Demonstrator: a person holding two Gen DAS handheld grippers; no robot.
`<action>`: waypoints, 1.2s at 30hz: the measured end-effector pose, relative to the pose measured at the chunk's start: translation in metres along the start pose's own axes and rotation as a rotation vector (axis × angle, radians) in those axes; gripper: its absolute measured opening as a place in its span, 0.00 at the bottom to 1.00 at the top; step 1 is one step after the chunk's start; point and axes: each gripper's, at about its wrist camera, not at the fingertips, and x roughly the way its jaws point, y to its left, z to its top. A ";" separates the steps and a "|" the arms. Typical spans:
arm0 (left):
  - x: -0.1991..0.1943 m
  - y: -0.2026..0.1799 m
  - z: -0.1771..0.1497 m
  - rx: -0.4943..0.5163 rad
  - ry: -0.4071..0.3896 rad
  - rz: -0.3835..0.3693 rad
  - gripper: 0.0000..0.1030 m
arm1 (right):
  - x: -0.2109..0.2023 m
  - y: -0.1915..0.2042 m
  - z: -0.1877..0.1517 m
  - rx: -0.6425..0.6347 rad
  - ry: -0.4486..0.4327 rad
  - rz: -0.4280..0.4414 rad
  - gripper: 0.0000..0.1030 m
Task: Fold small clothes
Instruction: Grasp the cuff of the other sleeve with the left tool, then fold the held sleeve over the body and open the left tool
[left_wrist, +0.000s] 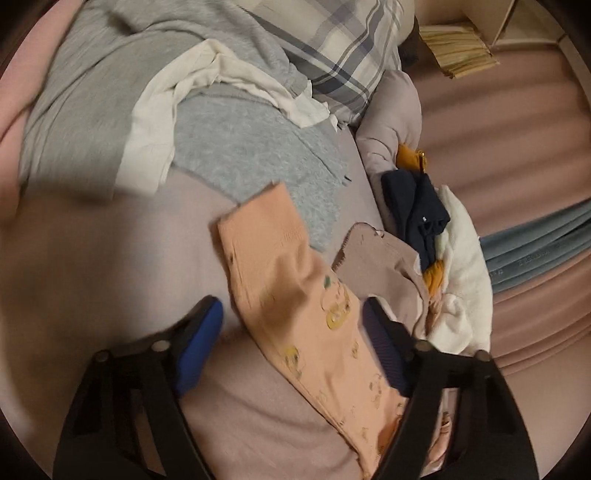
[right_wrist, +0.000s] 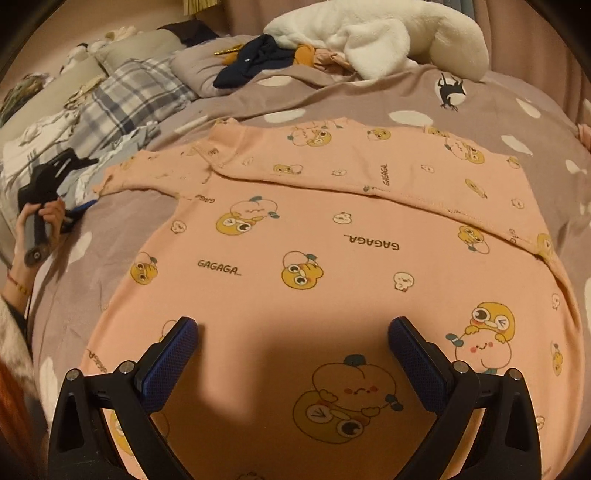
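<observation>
A pink top (right_wrist: 332, 236) printed with cartoon figures lies spread on the bed (right_wrist: 332, 96), over a mauve cover with white spots. Its far sleeve is folded across the body; the near sleeve stretches out flat to the left in the right wrist view.

The right hand-held gripper (right_wrist: 293, 339) hovers over the top's near part with its jaws wide apart and nothing between the blue pads; whether the tips touch the cloth is unclear. Its own shadow darkens the print below, and the top's near hem is cut off by the frame edge.

The left hand-held gripper (left_wrist: 291, 317) straddles the sleeve (left_wrist: 291, 295), which runs up between its jaws. The pads stand apart: the left one is clear of the cloth and the right one sits at the sleeve's edge, so it is not clamped. This view is blurred, and the sleeve print is hard to read. In the right wrist view this hand-held gripper shows only as a dark shape at the left edge, held by a hand (right_wrist: 48, 218), its tips hidden.

Beyond the top lie a navy garment (right_wrist: 255, 61), a white fleece (right_wrist: 373, 37) and a plaid pillow (right_wrist: 136, 96); grey clothes (left_wrist: 110, 92) fill the left wrist view's far side.
</observation>
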 end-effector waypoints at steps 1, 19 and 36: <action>0.001 0.002 0.003 0.001 -0.004 -0.011 0.65 | 0.001 -0.002 0.000 0.004 -0.002 0.008 1.00; -0.004 -0.041 0.000 0.258 -0.156 0.215 0.06 | 0.001 -0.018 0.003 0.070 -0.035 0.119 1.00; 0.003 -0.236 -0.172 0.665 -0.088 0.054 0.06 | -0.086 -0.048 0.001 0.088 -0.136 0.110 1.00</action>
